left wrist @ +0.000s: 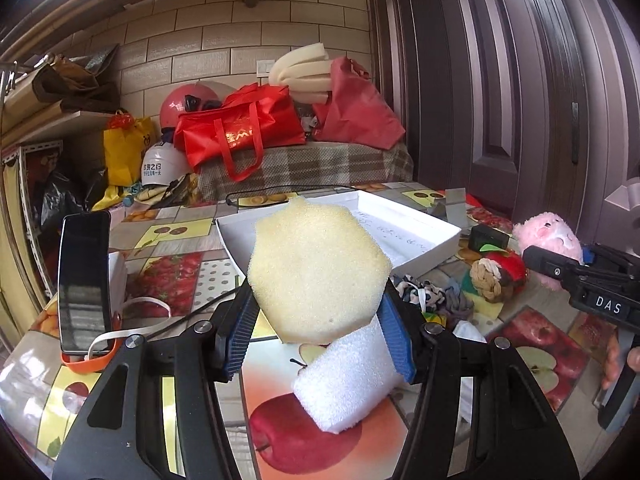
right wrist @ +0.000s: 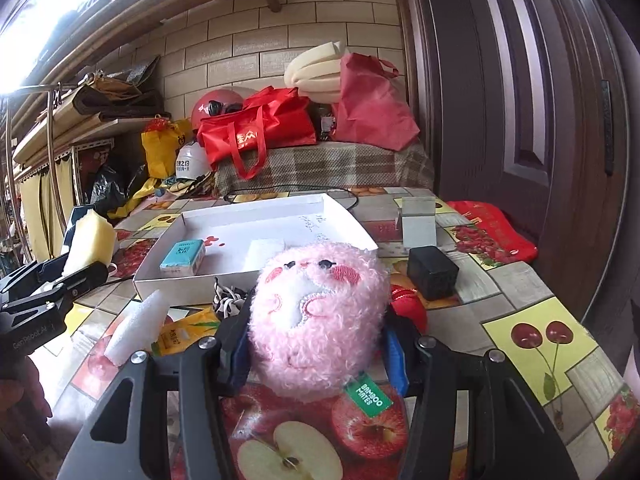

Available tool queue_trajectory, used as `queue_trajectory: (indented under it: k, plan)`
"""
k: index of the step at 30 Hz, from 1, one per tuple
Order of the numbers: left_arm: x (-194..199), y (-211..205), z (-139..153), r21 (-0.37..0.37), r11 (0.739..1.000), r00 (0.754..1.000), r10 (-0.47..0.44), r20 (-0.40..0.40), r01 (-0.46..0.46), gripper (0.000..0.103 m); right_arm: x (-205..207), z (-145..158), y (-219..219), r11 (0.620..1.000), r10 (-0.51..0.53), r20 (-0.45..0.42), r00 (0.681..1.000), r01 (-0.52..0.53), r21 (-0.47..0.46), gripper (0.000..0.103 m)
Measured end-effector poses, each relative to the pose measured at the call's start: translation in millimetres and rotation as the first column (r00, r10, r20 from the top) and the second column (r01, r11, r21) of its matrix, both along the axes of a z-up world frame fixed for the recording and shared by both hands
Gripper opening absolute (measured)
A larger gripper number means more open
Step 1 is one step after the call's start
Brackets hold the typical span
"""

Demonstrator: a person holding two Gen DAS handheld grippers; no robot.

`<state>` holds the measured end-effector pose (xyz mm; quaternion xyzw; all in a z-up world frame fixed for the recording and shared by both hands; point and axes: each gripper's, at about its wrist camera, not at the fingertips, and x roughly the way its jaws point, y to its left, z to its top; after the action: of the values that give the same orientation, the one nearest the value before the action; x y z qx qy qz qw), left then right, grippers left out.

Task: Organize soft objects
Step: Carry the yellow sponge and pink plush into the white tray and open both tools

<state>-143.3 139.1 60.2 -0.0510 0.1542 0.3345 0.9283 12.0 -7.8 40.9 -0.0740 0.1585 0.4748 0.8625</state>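
Observation:
My left gripper (left wrist: 318,326) is shut on a yellow sponge (left wrist: 316,268) and holds it above the table, in front of the white tray (left wrist: 416,216). A white foam block (left wrist: 348,380) lies on the table just below it. My right gripper (right wrist: 318,350) is shut on a pink plush toy (right wrist: 320,316) with a green tag, held in front of the white tray (right wrist: 352,220). The tray holds a tissue pack (right wrist: 183,256) and a white pad (right wrist: 264,254). The left gripper with the sponge (right wrist: 90,240) shows at the left of the right wrist view.
A phone on an orange stand (left wrist: 84,280) is at the left. A patterned cloth (left wrist: 424,292), a knotted rope ball (left wrist: 490,276) and a red soft item (right wrist: 408,308) lie between tray and grippers. A black box (right wrist: 432,272) sits right of the tray. Bags sit behind on a covered bench.

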Motion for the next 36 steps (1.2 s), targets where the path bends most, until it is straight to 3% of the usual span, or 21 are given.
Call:
queue_trajectory:
  k: [26, 36]
  plan:
    - [46.8, 57.5, 0.7, -0.002, 0.994, 0.994, 0.109, 0.002, -0.109, 0.059, 14.8, 7.3, 79.7, 0.999, -0.027, 0.014, 1.0, 0.027, 0.029, 0.054]
    - [66.3, 93.0, -3.2, -0.078, 0.986, 0.989, 0.145, -0.017, -0.145, 0.059, 36.6, 6.9, 112.4, 0.998, -0.057, -0.035, 0.998, 0.058, 0.031, 0.054]
